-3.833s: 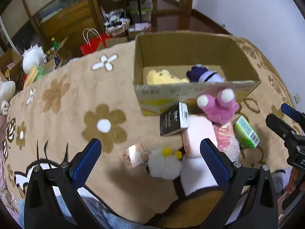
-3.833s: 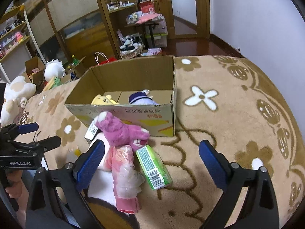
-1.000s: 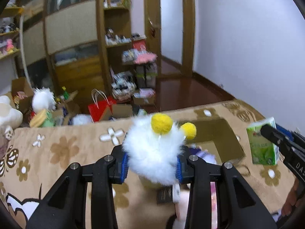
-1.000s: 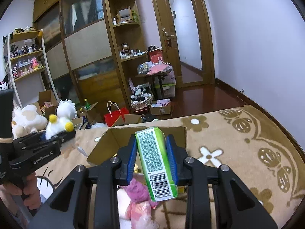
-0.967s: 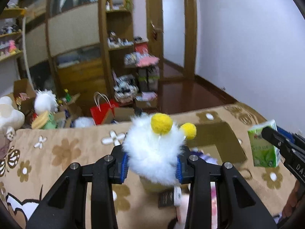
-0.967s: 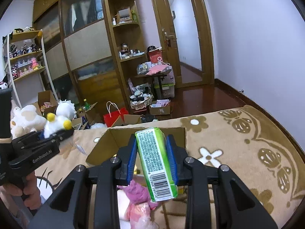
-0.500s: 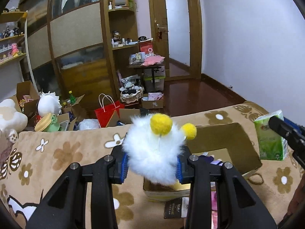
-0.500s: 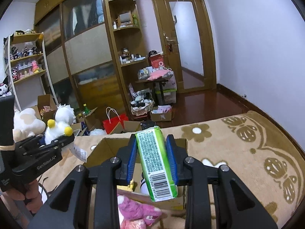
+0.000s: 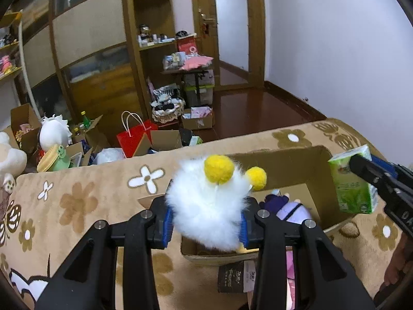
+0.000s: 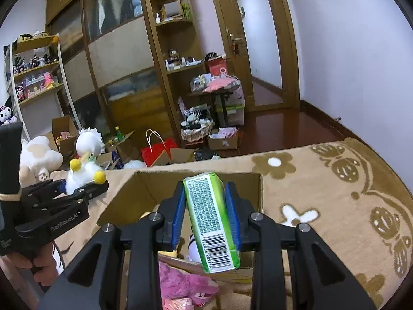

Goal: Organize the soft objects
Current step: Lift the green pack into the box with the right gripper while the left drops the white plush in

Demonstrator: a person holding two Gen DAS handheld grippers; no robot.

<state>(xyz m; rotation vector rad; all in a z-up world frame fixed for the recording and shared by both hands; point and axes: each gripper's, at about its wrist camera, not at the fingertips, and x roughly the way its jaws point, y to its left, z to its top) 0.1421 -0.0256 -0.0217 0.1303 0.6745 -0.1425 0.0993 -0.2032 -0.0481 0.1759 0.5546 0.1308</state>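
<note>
My left gripper (image 9: 205,223) is shut on a white fluffy toy (image 9: 209,211) with two yellow pom-poms and holds it in the air over the near left edge of an open cardboard box (image 9: 284,165). My right gripper (image 10: 206,219) is shut on a green tissue pack (image 10: 210,214) and holds it above the same box (image 10: 144,188). A purple plush (image 9: 286,206) and a yellow plush (image 10: 167,253) lie inside the box. The tissue pack also shows in the left wrist view (image 9: 352,183), the fluffy toy in the right wrist view (image 10: 81,171).
The box stands on a beige flower-pattern carpet (image 9: 77,201). A pink plush (image 10: 180,284) and a black packet (image 9: 236,276) lie in front of the box. Beyond the carpet edge are a red bag (image 9: 135,138), cartons, plush toys and wooden shelving.
Since 3.8 s ago both grippers have picked their items off the carpet and raised them. In the last second both views have closed in on the box.
</note>
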